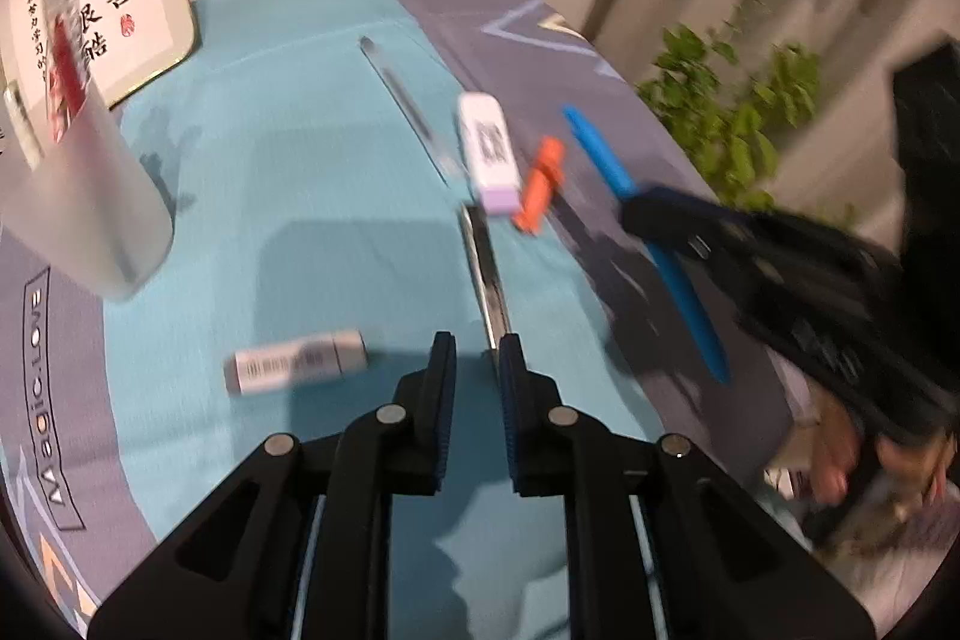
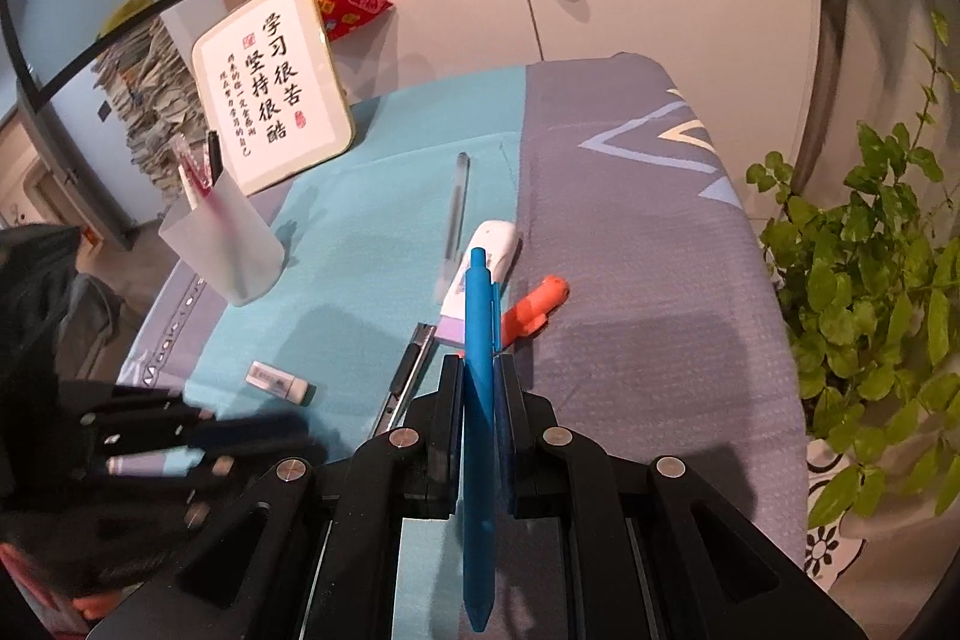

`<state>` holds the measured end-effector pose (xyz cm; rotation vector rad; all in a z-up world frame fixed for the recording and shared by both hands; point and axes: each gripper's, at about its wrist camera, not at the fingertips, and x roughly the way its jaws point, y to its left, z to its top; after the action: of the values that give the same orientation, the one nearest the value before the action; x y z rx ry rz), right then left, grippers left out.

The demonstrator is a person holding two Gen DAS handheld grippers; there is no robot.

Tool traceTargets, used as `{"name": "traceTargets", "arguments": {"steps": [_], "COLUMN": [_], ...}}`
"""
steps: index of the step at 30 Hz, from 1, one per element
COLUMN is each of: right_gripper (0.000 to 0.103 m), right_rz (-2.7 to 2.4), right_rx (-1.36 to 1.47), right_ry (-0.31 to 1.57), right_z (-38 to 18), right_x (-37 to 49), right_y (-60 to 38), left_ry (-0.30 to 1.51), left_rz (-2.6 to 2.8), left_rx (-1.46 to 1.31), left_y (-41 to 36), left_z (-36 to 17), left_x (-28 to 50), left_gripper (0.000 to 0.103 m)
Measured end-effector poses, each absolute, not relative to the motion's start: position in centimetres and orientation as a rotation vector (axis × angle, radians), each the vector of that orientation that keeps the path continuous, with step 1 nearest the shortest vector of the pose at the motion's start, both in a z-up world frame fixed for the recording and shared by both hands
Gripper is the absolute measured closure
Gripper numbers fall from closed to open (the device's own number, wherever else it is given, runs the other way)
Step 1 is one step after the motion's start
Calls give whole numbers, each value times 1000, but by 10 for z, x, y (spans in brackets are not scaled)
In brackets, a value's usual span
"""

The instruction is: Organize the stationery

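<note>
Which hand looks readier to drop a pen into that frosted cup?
The right. Its tongs are already clamped on the blue pen, lifted clear of the cloth. The left tongs hold nothing, with a knife lying just beyond them. The frosted cup stands ahead to the right hand's left.

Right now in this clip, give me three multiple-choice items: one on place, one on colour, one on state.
1. Where is the frosted cup? A in front of the framed sign B on the plant C under the eraser
2. What colour is the pen in the right gripper? A red B blue C green
3. How is the left gripper? A holds the cup B holds an eraser C empty

A: the cup stands before the sign. B: the held pen is blue. C: nothing shows between its fingers.
</note>
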<state>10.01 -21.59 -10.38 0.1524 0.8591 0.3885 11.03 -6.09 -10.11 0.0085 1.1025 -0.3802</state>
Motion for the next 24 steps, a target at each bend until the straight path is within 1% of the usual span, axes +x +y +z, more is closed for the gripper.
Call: {"name": "traceTargets", "arguments": {"steps": [1,2,4,8,13,15,17,18,19,21,24], "right_gripper": [92,92,92,92,92,92,92,92,92,92,92], "right_rz": [387,386,383,371,363,362,363,364,365,364,362], "right_rx": [155,155,157,167,178,184,186,186,187,188,192], "right_ry": [858,858,856,847,836,833,830,830,830,827,814], "right_z": [-104,-104,-104,-102,-102,-101,-101,-101,-101,-101,-96], "right_x": [100,100,99,99,99,99,99,99,99,98,97], "right_y": [-217,-218,-220,-227,-233,-234,-235,-235,-235,-236,-237], "left_ry": [1105,1105,1087,1060,1107,1111,1119,1116,1109,1113,1058], "left_rz": [-372,-376,-374,-328,-328,-320,-319,-314,-310,-317,-318], "left_rx": [-8,-20,-25,50,55,60,60,66,71,50,39], "left_y": [-63,-64,-70,-85,-91,-92,-92,-92,-91,-86,-80], "left_z": [-102,-101,-99,-100,-113,-117,-121,-122,-121,-119,-105], "left_x": [118,123,130,139,149,152,155,156,155,154,143], "left_gripper": [84,74,63,63,65,68,85,90,94,94,94]}}
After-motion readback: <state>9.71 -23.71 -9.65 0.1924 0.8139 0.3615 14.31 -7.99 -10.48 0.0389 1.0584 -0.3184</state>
